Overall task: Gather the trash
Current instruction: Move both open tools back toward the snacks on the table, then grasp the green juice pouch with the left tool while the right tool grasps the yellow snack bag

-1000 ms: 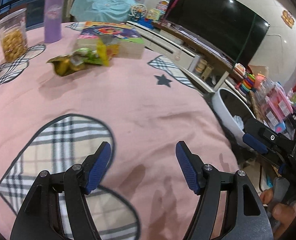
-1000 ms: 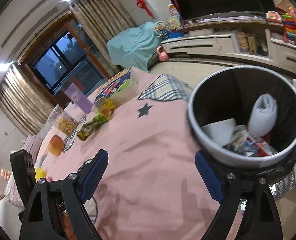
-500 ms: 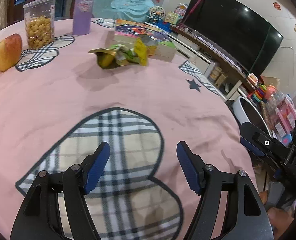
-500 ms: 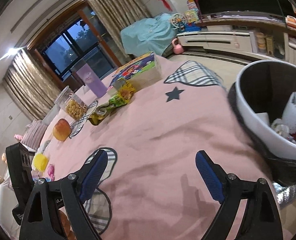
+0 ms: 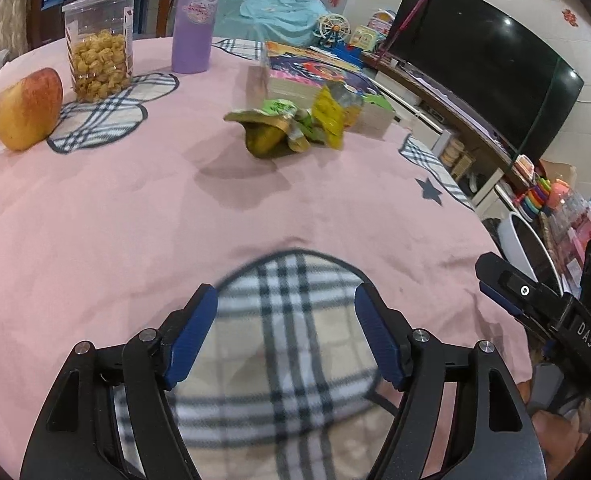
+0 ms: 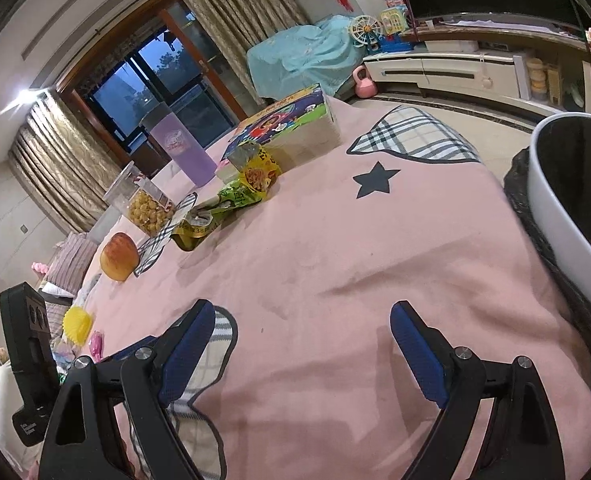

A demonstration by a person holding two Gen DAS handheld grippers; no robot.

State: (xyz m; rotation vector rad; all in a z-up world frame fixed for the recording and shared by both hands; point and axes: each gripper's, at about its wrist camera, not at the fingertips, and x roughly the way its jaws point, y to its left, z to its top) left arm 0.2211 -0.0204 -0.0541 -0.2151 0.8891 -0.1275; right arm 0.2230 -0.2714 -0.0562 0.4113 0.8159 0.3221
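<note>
A heap of crumpled snack wrappers, green, yellow and gold, lies on the pink tablecloth in front of a colourful box. In the right wrist view the same wrappers sit at the far left of centre. My left gripper hovers over a plaid heart patch, well short of the wrappers; its jaws are opening and nothing is between them. My right gripper stands open and empty over the cloth. The white trash bin with a black liner stands past the table's right edge, also seen as the bin in the left wrist view.
An apple, a clear jar of puffed snacks and a purple bottle stand at the far left of the table. The colourful box lies behind the wrappers. A TV and toy shelves line the right wall.
Both grippers have swung left, away from the bin and toward the table's middle. The bin has slid to the right edge of both views, and the apple and jar have come into view.
</note>
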